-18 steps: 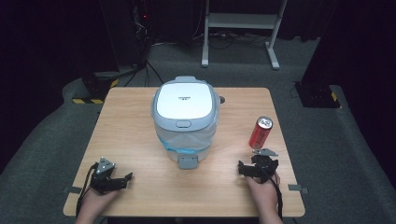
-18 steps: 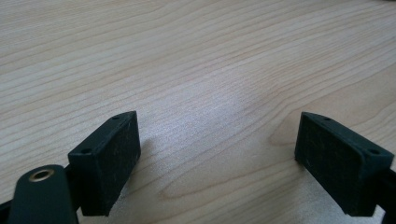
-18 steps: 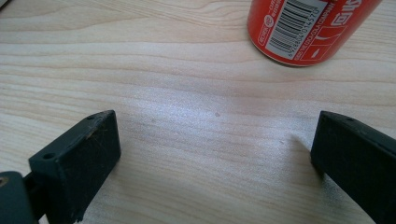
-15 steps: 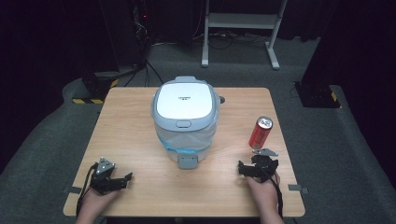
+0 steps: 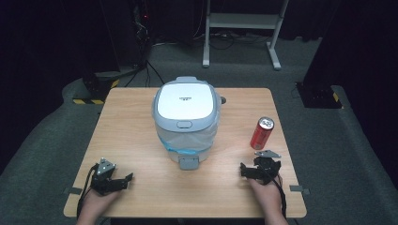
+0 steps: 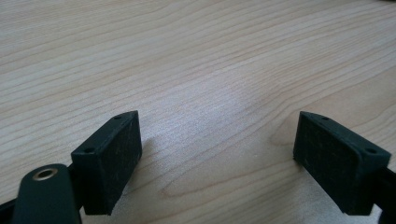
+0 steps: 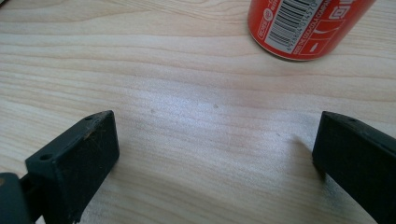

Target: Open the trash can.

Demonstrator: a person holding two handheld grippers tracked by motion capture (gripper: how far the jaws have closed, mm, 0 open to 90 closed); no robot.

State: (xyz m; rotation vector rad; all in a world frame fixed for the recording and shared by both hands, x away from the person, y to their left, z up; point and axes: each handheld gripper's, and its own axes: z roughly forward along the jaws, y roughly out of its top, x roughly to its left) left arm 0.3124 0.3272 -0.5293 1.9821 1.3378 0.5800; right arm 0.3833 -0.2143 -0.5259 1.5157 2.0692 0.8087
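Note:
A white and grey rice cooker (image 5: 187, 117) with its lid down stands in the middle of the wooden table (image 5: 131, 122). An upright red soda can (image 5: 261, 133) stands to its right, and its lower part (image 7: 303, 25) rises just beyond my right jaws. My left gripper (image 5: 123, 179) rests near the front left corner, held in a hand, open with bare wood between its jaws (image 6: 219, 144). Near the front right, below the can, my right gripper (image 5: 245, 169) lies open and holds nothing (image 7: 215, 144).
The cooker's grey latch tab (image 5: 189, 162) juts toward the front edge between the two grippers. Beyond the table lie a grey carpet, a white metal stand (image 5: 241, 28) and black cases with yellow-black tape (image 5: 94, 89).

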